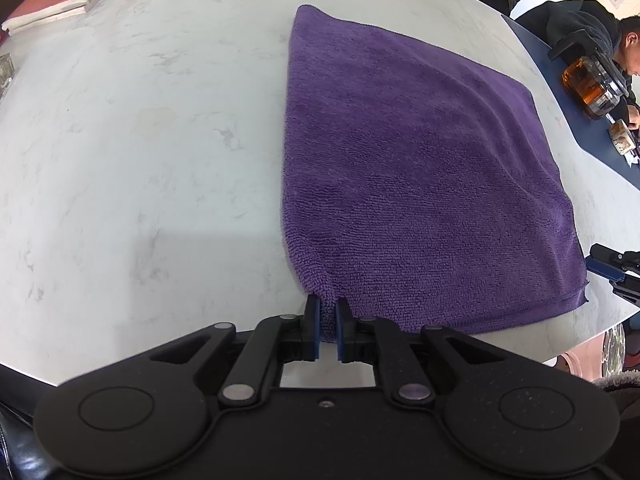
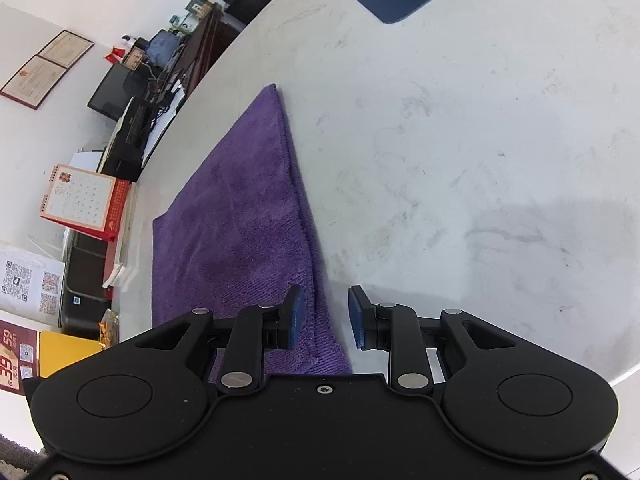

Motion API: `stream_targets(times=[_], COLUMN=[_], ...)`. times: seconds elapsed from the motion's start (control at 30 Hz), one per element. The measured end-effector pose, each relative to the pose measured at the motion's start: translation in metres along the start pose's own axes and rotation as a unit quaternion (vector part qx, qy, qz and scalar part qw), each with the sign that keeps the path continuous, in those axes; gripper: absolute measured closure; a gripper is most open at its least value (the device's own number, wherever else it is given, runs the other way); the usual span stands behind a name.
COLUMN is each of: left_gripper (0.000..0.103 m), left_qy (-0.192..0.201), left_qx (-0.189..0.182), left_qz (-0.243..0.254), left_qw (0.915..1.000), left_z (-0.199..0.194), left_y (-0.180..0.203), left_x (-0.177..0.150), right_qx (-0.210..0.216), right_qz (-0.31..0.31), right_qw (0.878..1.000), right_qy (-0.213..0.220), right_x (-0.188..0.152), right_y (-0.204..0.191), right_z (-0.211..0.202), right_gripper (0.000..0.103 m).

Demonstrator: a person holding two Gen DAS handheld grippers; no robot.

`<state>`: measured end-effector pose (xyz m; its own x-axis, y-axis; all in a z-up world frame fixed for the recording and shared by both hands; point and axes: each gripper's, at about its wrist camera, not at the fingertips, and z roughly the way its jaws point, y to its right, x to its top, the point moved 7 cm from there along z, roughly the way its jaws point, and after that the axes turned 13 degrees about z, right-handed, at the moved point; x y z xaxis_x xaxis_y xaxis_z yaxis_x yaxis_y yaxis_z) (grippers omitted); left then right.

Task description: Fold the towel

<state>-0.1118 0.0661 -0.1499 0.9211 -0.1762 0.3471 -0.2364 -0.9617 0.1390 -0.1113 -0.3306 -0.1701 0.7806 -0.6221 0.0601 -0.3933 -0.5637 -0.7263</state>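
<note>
In the left wrist view we start at the lower centre of the frame, where our left tool (image 1: 328, 322) has its blue pads nearly together with the near left corner of the purple terry-cloth towel (image 1: 404, 168) pinched between them, so we read it as clamped on that corner. From there the towel runs up and to the right across the pale marbled counter (image 1: 132, 140), lying flat with a few soft ripples; it looks close to square, so no long axis stands out, and its left edge points nearly straight up the frame, away from the tool. At the right edge of that frame our right tool (image 1: 616, 268) shows only in part, just beside the towel's near right corner. In the right wrist view the towel (image 2: 240, 216) fills the left centre and narrows toward the upper middle; its right border passes between the spread fingers of our right tool (image 2: 322, 316), which stands apart and grips nothing, the left pad over the cloth and the right pad over bare counter (image 2: 460, 160). We judge that the coming fold turns on this: the left corner is held, the right corner is straddled but not yet caught, and both lie at the near edge, so the fold would carry that edge away from us toward the far edge.
</note>
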Motion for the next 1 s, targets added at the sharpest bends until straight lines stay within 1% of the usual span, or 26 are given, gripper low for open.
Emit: stream_targets(times=[0.17,0.33,0.4,0.5,0.57,0.67,0.77,0.83,0.9,0.93,1.0], left_gripper=[0.096,0.096,0.096,0.096,0.096,0.096,0.096,0.096,0.096,0.096,0.097], left_qy=[0.003,0.006,0.006,0.007,0.008,0.008,0.007,0.008,0.011,0.013,0.015], left_qx=[-0.001,-0.002,-0.003,-0.005,-0.006,-0.007,-0.009,-0.01,-0.01,-0.01,-0.012], left_qz=[0.001,0.0,0.002,0.003,0.003,0.004,0.005,0.004,0.005,0.007,0.009], left_qw=[1.0,1.0,1.0,1.0,0.9999,0.9999,0.9999,0.9999,0.9999,0.9998,0.9998], left_z=[0.0,0.0,0.0,-0.001,-0.001,-0.001,-0.001,-0.002,-0.002,-0.002,-0.002], left_y=[0.0,0.0,0.001,0.0,0.0,0.0,0.0,-0.001,-0.001,-0.001,0.0], left_x=[-0.001,-0.002,-0.002,-0.003,-0.003,-0.003,-0.003,-0.003,-0.003,-0.004,-0.005], right_qx=[0.009,0.027,0.03,0.034,0.018,0.019,0.022,0.021,0.014,0.009,0.007], right_qz=[0.008,0.016,0.013,0.0,-0.006,-0.002,-0.008,-0.02,-0.032,-0.038,-0.046], right_qw=[0.999,0.996,0.995,0.995,0.997,0.998,0.997,0.997,0.996,0.996,0.996], right_qy=[-0.038,-0.083,-0.093,-0.095,-0.075,-0.064,-0.07,-0.076,-0.077,-0.077,-0.076], right_x=[-0.008,-0.02,-0.023,-0.024,-0.02,-0.016,-0.016,-0.018,-0.02,-0.02,-0.021], right_y=[0.0,-0.002,-0.005,-0.012,-0.012,-0.011,-0.013,-0.018,-0.022,-0.023,-0.023], right_z=[0.004,0.01,0.012,0.012,0.009,0.006,0.011,0.017,0.021,0.022,0.022], right_gripper=[0.079,0.072,0.071,0.071,0.071,0.071,0.073,0.077,0.085,0.094,0.096])
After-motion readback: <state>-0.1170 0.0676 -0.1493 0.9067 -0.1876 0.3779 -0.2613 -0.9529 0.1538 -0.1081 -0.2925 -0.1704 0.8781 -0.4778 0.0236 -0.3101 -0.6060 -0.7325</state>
